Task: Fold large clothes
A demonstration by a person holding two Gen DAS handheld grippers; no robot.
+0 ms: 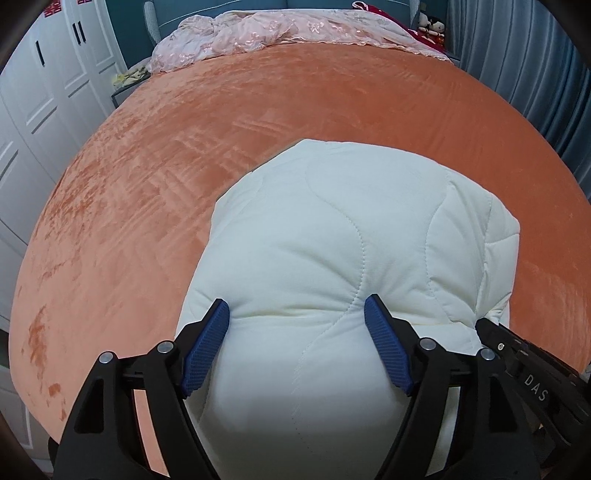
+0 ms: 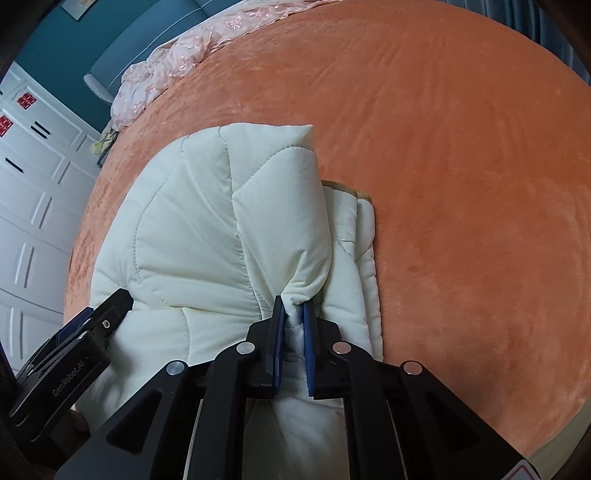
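Quilted cream clothing [image 1: 332, 236] lies bundled on the near part of the orange bedspread [image 1: 155, 192]; the left gripper [image 1: 297, 314] spreads wide, blue pads pressing the bundle's near edge without pinching it. Only the right wrist view shows the right gripper [image 2: 293, 314] nearly closed, clamping a bunched fold, plus flat folded layers at the bundle's right. Readable writing: "DAS" on the right gripper, "GenRobot.AI" on the left.

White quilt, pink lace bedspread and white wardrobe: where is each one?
white quilt [image 1: 332, 229]: left wrist view, on its stitched top panel.
pink lace bedspread [image 1: 280, 33]: left wrist view, on its crumpled middle.
white wardrobe [image 2: 33, 206]: right wrist view, on a door panel.
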